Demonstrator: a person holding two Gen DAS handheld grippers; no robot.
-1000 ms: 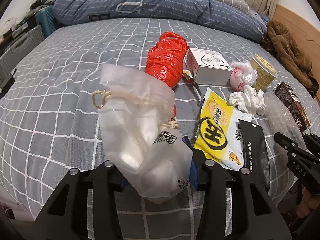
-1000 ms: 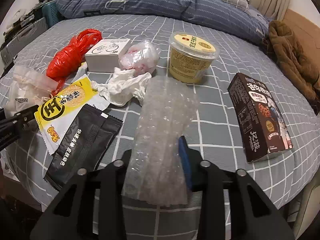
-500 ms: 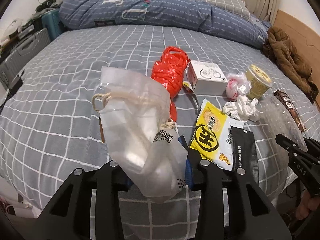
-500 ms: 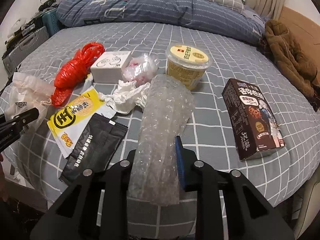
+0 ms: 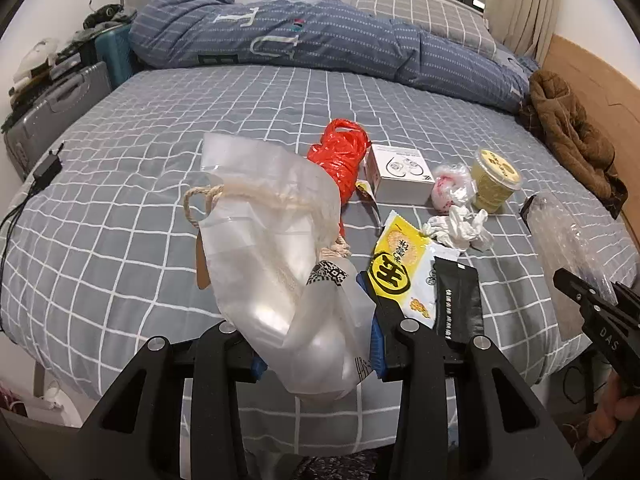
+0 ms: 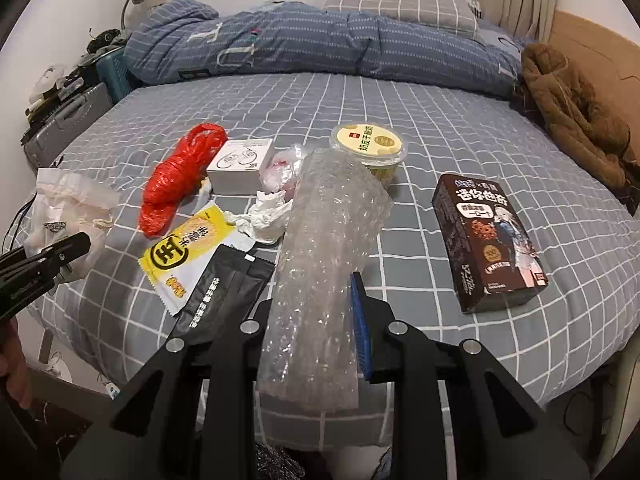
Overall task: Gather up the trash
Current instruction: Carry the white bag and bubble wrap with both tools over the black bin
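Note:
My left gripper (image 5: 316, 340) is shut on a translucent drawstring bag (image 5: 276, 248) and holds it up over the bed's near edge. My right gripper (image 6: 316, 320) is shut on a strip of bubble wrap (image 6: 324, 256) that sticks up in front of it. On the grey checked bed (image 6: 440, 128) lie a red plastic bag (image 6: 176, 180), a white box (image 6: 240, 166), a yellow snack packet (image 6: 186, 252), a black sachet (image 6: 224, 288), crumpled tissue (image 6: 268, 216), a yellow-lidded cup (image 6: 370, 144) and a brown biscuit box (image 6: 486, 240).
A blue duvet (image 6: 320, 44) and pillow (image 6: 400, 0) lie at the far side. A brown coat (image 6: 576, 116) sits at the right by the wooden headboard (image 6: 600, 60). Suitcases (image 5: 52, 108) stand left of the bed. A black cable (image 5: 24, 200) trails over the left edge.
Both grippers have pulled back and up from the bed with their loads, so the trash on the bed looks farther away. Both grips stay the same.

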